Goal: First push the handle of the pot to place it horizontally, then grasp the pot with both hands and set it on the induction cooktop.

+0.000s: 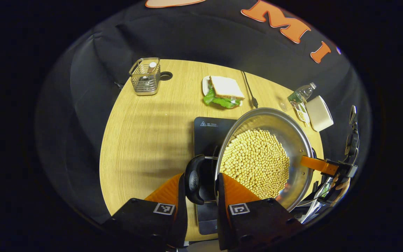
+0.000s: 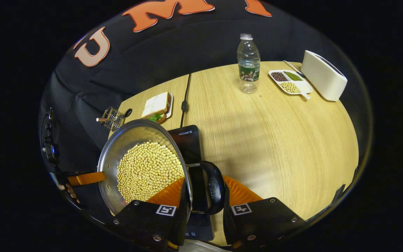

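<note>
Steel and full of pale beans, the pot [image 1: 264,157] hangs above the black cooktop [image 1: 208,131], carried between the two grippers. In the left gripper view, the left gripper [image 1: 201,190] has its fingers closed around one black side handle [image 1: 194,178], at about 6 o'clock of the picture. In the right gripper view, the right gripper [image 2: 206,196] clamps the other black handle [image 2: 212,190] in the same way. The pot looks tilted in both views, and I cannot tell if its bottom already touches the cooktop.

My worry is the beans [image 2: 149,169]. They lie loose and high in a shallow pot, so if one hand goes down faster than the other, they can slide to the low side and spill on the wooden table [image 2: 275,133]. The handles are round and smooth, so the pot may also turn in the grip when the weight moves. A landing off the middle of the cooktop can leave the pot half over its edge. The sandwich [image 1: 224,91] at 12 o'clock and the bottle [image 2: 248,63] stand well apart, so I think they are safe.
</note>
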The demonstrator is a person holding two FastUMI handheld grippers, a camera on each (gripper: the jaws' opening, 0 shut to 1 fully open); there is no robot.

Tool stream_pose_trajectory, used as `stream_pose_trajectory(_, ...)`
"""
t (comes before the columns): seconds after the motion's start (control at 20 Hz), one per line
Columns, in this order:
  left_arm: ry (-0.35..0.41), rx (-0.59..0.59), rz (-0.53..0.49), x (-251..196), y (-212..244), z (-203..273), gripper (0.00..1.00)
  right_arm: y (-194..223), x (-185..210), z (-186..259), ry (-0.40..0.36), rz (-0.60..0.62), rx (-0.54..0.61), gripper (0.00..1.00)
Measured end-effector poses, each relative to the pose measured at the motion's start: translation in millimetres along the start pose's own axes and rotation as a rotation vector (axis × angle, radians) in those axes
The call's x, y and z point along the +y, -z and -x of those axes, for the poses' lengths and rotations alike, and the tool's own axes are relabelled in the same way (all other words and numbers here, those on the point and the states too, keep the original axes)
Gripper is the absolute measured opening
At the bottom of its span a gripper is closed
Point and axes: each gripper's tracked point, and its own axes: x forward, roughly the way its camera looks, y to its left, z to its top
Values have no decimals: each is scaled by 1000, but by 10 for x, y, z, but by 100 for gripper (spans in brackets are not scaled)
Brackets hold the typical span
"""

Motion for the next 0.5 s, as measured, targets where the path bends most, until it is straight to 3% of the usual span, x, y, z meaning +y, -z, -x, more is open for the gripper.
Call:
stream_pose_trajectory(0.3, -1, -9, -8, 39, -7, -26, 42, 38, -9, -40, 6, 1, 5, 43)
stream_pose_trajectory(0.4, 5, -13, -18, 44, -8, -39, 42, 56, -5, -49, 9, -9, 6, 51)
stream_pose_trajectory(0.5, 7, -25, -38, 59, -20, -59, 48, 102, -14, -84, 15, -17, 8, 47)
